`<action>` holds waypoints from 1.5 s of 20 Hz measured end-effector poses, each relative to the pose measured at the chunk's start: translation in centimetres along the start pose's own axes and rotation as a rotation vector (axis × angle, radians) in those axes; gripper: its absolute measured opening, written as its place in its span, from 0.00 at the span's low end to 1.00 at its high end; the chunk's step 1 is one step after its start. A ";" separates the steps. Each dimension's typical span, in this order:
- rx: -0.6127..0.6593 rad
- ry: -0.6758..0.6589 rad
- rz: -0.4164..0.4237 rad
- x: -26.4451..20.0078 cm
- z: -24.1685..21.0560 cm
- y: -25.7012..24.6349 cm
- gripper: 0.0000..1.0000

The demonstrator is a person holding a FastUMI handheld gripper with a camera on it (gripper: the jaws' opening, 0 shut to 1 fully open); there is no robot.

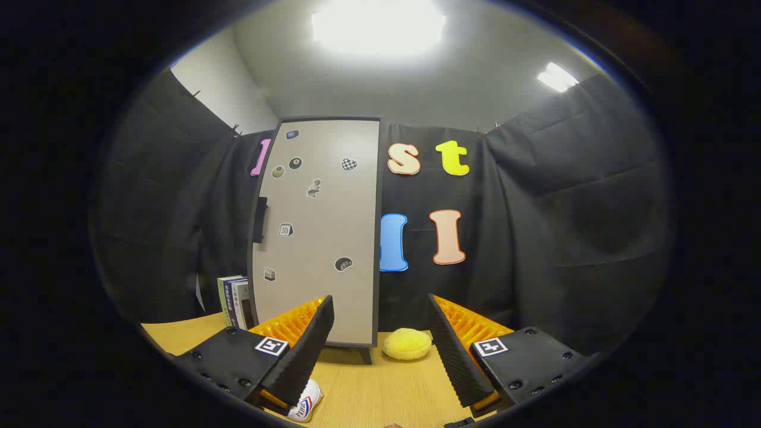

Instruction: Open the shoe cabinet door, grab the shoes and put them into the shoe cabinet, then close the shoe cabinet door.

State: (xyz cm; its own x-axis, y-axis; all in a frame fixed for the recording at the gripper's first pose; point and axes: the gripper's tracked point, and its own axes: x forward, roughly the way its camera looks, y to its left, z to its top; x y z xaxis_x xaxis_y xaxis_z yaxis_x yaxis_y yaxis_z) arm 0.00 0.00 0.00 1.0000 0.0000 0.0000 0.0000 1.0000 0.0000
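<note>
Facing the shoe cabinet (318, 232), the gripper (380, 342) holds its fingers spread wide with nothing between them. The closed door stands tall at about eleven o'clock, its dark handle (259, 220) on the far-left edge. A white shoe (307, 403) peeks under the left finger (297, 362); its lettering is unreadable.

Shoe cabinet (318, 232) upright centre-left of frame on table (380, 386), door shut, boxes (233, 300) just left of it, plush (406, 344) at its lower right, shoe (306, 403) bottom centre-left under left finger, gripper (380, 351) fingers spread apart, nothing between them.
</note>
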 end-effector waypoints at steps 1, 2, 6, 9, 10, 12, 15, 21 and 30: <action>0.000 -0.001 -0.001 0.0 0.1 0.0 0.97; 0.000 -0.002 -0.004 -0.1 0.3 0.1 0.97; 0.011 -0.006 -0.006 -0.4 0.6 0.2 0.97; 0.012 -0.009 -0.011 -0.6 0.6 0.1 0.97; 0.012 -0.007 -0.010 -0.7 0.4 0.1 0.97; 0.010 0.000 -0.012 -0.7 0.1 -0.1 0.97; 0.006 0.013 -0.020 -0.5 -0.3 -0.2 0.97; 0.018 0.046 -0.018 1.6 0.4 1.9 0.97; 0.160 0.000 0.120 10.6 7.0 11.9 0.97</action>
State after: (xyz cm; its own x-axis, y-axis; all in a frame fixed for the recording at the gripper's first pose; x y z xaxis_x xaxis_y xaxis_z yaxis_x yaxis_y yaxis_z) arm 10.63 11.90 7.05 0.9928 0.1190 0.0100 -0.1190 0.9801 0.1591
